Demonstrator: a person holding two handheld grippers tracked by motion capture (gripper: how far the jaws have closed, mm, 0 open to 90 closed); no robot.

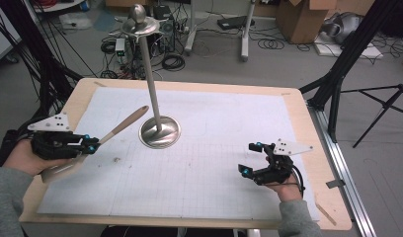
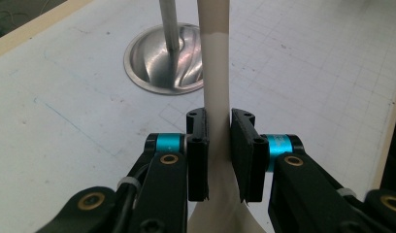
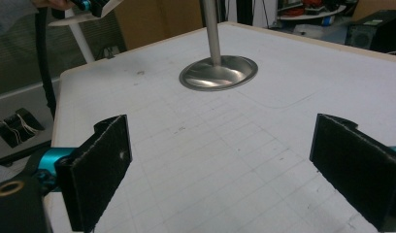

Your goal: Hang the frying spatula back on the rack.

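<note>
1. Spatula (image 1: 121, 125): cream-coloured, wooden-looking handle tip, pinched at its neck by my left gripper (image 1: 87, 144); jaws pressed on both sides of the stem in the left gripper view (image 2: 216, 97). It's held off the counter (image 1: 189, 84) at the left side, handle slanting up twd the stand.
2. Blade end hangs below/behind the jaws, near my left hand (image 1: 21, 157).
3. Right gripper (image 1: 252, 159): jaws spread wide, nothing between them, resting low at the counter's right, well apart from the spatula.
4. Metal stand (image 1: 151, 74): round base (image 1: 160, 132) just beside the handle tip, hooked cap on top.
5. Risks, my guess: grip is on a narrow neck, so the spatula could pivot or slip; swinging the handle could knock the pole & tip the stand.
6. No brand, label or readable writing; just grid paper (image 1: 214, 187).
</note>
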